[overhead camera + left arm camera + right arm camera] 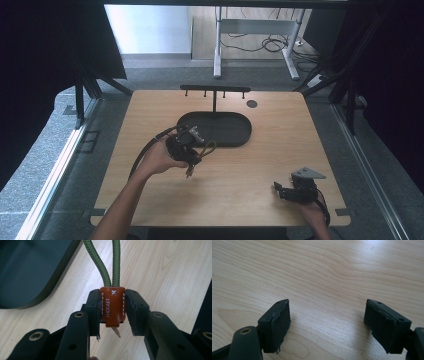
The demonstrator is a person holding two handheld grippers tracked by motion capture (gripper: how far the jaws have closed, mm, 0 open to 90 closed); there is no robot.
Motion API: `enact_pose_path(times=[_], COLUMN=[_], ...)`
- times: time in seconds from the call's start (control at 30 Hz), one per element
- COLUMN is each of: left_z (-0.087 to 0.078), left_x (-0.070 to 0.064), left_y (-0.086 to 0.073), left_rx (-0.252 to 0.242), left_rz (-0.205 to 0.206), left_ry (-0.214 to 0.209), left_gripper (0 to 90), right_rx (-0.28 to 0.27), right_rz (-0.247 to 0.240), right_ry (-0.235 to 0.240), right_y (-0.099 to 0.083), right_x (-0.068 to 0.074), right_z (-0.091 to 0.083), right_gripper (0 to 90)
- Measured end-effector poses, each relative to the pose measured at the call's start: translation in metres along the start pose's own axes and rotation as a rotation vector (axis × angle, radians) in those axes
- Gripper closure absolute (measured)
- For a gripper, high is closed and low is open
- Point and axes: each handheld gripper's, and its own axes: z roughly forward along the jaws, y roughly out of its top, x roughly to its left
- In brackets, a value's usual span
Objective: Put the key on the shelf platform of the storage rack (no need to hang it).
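A light wooden table (pixel 280 150) carries a black oval tray (pixel 235 131) with a thin post and a peg-lined crossbar (pixel 215 89) rising from its far edge. A small dark round spot (pixel 252 103) sits nearby. Beyond, a white desk frame (pixel 218 50) stands among floor cables (pixel 272 44).

A green cord loop (pixel 206 148) was held in the left claw (pixel 191 161) beside the black tray (pixel 235 131); the right claw (pixel 279 190) was kept near the desk's (pixel 280 150) front right corner.

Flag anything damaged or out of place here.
Minor wear: the pad lining on the left claw is frayed, a torn sliver hanging below one pad. The right claw pad edges look ragged too. The keychain's leather tab sits straight in the grip.
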Motion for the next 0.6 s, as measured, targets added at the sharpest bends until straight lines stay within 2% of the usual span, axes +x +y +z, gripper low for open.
enact_pose_path(times=[0.27, 0.6], left_z=[-0.003, -0.006], left_x=[0.009, 0.019], left_y=[0.002, 0.012], left_rx=[-0.005, 0.017], left_rz=[-0.022, -0.016], left_ry=[0.008, 0.019], left_gripper=[66.8, 66.9], right_rx=[-0.001, -0.001], right_rz=[-0.002, -0.001], right_ry=[0.0, 0.0], right_y=[0.0, 0.0], right_x=[0.0, 0.0], right_z=[0.0, 0.0], right_gripper=[21.4, 21.4])
